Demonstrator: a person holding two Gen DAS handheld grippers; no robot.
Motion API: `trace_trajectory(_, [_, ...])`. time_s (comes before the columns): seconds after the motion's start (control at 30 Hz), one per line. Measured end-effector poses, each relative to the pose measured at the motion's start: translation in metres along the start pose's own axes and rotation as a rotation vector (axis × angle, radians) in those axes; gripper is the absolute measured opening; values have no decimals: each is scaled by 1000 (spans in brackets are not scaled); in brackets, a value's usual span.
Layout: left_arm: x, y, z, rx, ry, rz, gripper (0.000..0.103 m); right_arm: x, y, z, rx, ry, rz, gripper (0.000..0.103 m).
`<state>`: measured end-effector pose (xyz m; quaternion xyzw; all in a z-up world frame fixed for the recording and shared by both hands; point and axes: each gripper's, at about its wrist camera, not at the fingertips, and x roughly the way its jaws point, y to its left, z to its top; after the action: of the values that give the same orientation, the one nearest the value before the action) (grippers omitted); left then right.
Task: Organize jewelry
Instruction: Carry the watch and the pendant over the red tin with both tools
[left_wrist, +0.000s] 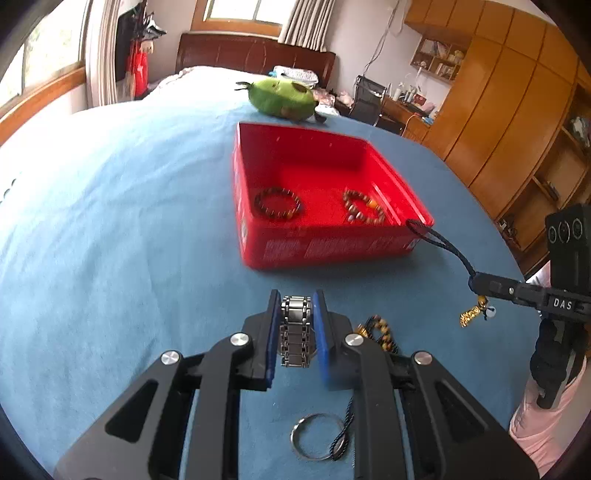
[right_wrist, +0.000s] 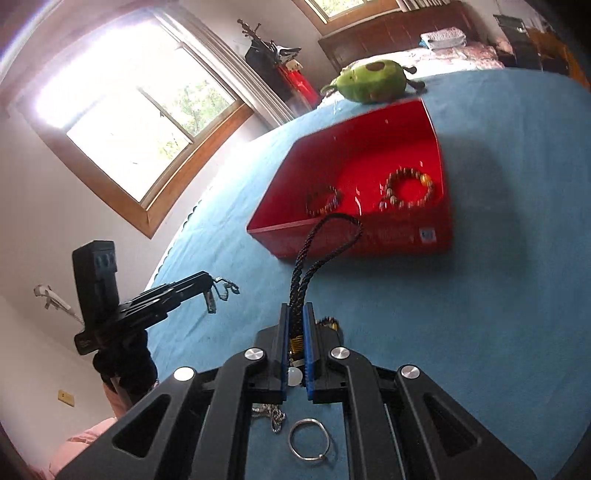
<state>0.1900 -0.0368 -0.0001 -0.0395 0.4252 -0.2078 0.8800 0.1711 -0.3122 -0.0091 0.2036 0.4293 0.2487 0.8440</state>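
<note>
A red box (left_wrist: 332, 251) stands on the blue bedspread and holds a dark bead bracelet (left_wrist: 277, 203) and a lighter bead bracelet (left_wrist: 364, 206). My left gripper (left_wrist: 295, 301) is shut on a silver metal link bracelet (left_wrist: 294, 332), lifted above the bed in front of the box. My right gripper (right_wrist: 296, 314) is shut on a dark braided cord charm (right_wrist: 317, 243) with a gold tassel; its loop reaches toward the box's near corner (left_wrist: 419, 225). The box also shows in the right wrist view (right_wrist: 373, 236), and the left gripper (right_wrist: 210, 284) is at its left.
A silver ring (left_wrist: 317, 435) and a yellow-black bead bracelet (left_wrist: 380, 328) lie on the bed below the left gripper. A thin chain (right_wrist: 275, 415) lies near the ring (right_wrist: 309, 439). A green plush toy (left_wrist: 282, 98) sits behind the box. Wooden wardrobes stand at the right.
</note>
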Motion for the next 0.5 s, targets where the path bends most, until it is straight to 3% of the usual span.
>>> trace_trajectory(0.27, [-6, -21, 62, 21, -84, -5, 16, -7, 10, 61, -23, -79, -53, 6])
trace_trajectory(0.5, [33, -26, 110, -4, -125, 30, 16, 37, -14, 104, 17, -74, -95, 6])
